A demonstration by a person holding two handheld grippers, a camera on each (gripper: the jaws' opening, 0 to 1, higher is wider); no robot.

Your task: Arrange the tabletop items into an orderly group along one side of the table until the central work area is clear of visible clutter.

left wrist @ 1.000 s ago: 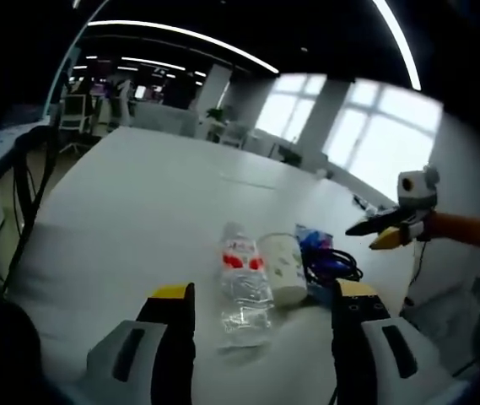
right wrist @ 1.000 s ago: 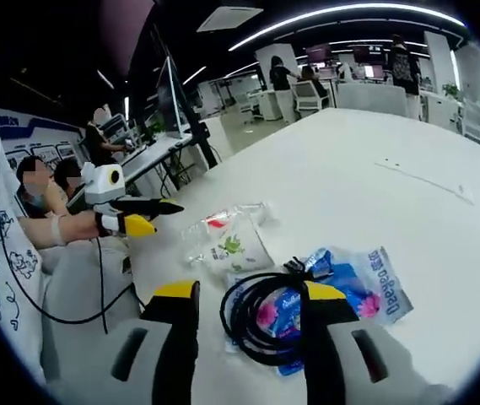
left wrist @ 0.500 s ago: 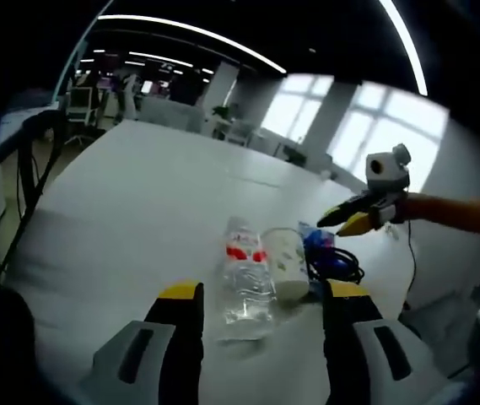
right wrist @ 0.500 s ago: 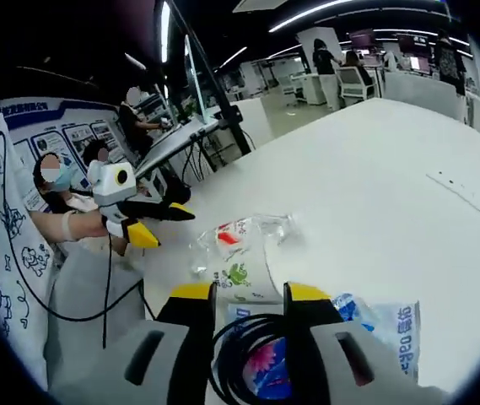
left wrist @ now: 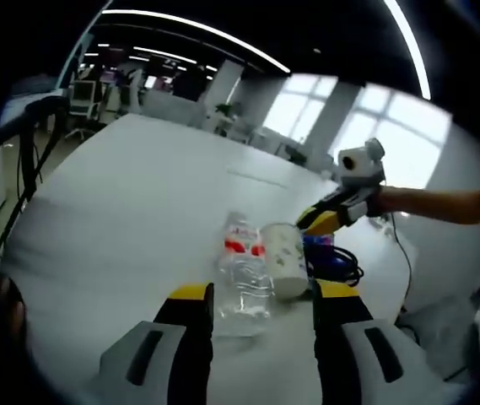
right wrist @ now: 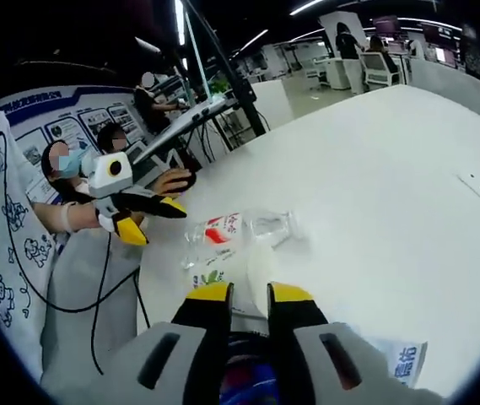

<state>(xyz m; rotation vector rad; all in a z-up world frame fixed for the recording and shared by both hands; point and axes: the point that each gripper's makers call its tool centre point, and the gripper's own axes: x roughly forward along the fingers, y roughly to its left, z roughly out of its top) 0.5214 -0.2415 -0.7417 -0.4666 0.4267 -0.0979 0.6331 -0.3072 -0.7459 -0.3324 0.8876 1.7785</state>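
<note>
- Left gripper [left wrist: 261, 295]: jaws rise from the bottom of the left gripper view, parted with a clear gap, nothing between them. It sits low over the white table [left wrist: 130, 211], aimed at the cluster of items.
- Right gripper [right wrist: 248, 295]: in the right gripper view the yellow-tipped jaws stand close together with only a narrow gap; whether they pinch anything, I cannot tell. In the left gripper view it comes in from the right on an outstretched forearm, tips just above the cup.
- Bottle [left wrist: 241, 274]: clear plastic, red-and-white label, lying on its side. Long axis runs away from the left gripper, cap end farther off. In the right gripper view it lies crosswise beyond the jaw tips.
- Cup [left wrist: 284, 257]: white paper with green print, lying on its side just beside the bottle, apparently touching it.
- Cable [left wrist: 337, 263]: dark coil on a blue packet [right wrist: 404, 359], beside the cup.
- Open room: broad bare table surface beyond and left of the cluster; the items lie near the table's edge.
</note>
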